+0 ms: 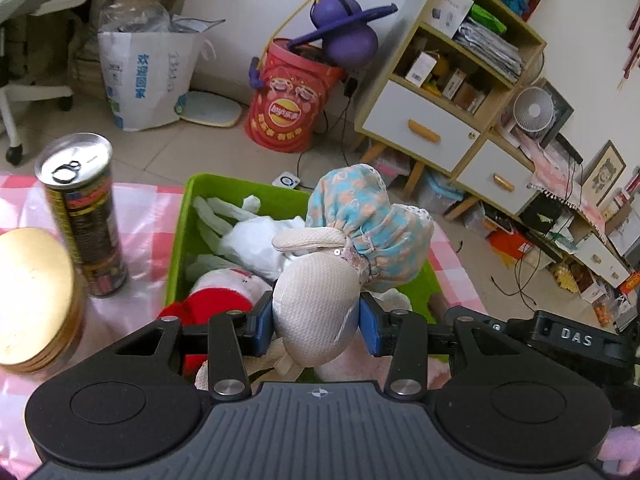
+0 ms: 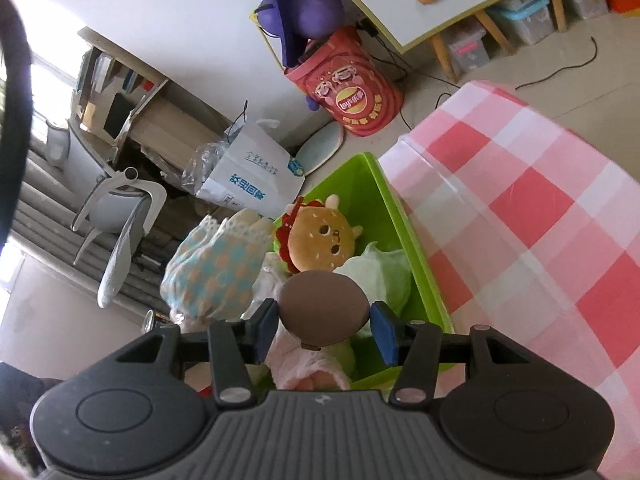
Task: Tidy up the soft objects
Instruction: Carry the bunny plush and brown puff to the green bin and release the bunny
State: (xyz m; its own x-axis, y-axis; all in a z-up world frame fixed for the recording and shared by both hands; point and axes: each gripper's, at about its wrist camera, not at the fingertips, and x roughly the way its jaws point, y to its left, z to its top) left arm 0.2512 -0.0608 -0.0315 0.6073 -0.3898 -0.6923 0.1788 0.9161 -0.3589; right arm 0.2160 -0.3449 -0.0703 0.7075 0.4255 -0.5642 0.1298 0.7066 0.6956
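Observation:
My left gripper (image 1: 316, 320) is shut on the cream head of a rag doll (image 1: 316, 304) in a blue and peach dress (image 1: 360, 224), held above a green bin (image 1: 200, 192). The bin holds a white bunny toy (image 1: 248, 236), a red and white plush (image 1: 216, 300) and a burger plush (image 2: 320, 240). My right gripper (image 2: 324, 326) is over the bin (image 2: 384, 216) with its blue pads beside a brown rounded plush part (image 2: 324, 310); the left pad touches it, the right pad stands just off it. The doll's dress also shows in the right wrist view (image 2: 216, 272).
The bin sits on a pink checked tablecloth (image 2: 520, 220). A tall snack can (image 1: 84, 216) and a stack of gold round boards (image 1: 32, 300) stand left of the bin. Beyond the table are a red Lay's tub (image 1: 288, 108), a white bag (image 1: 148, 76) and a shelf unit (image 1: 440, 100).

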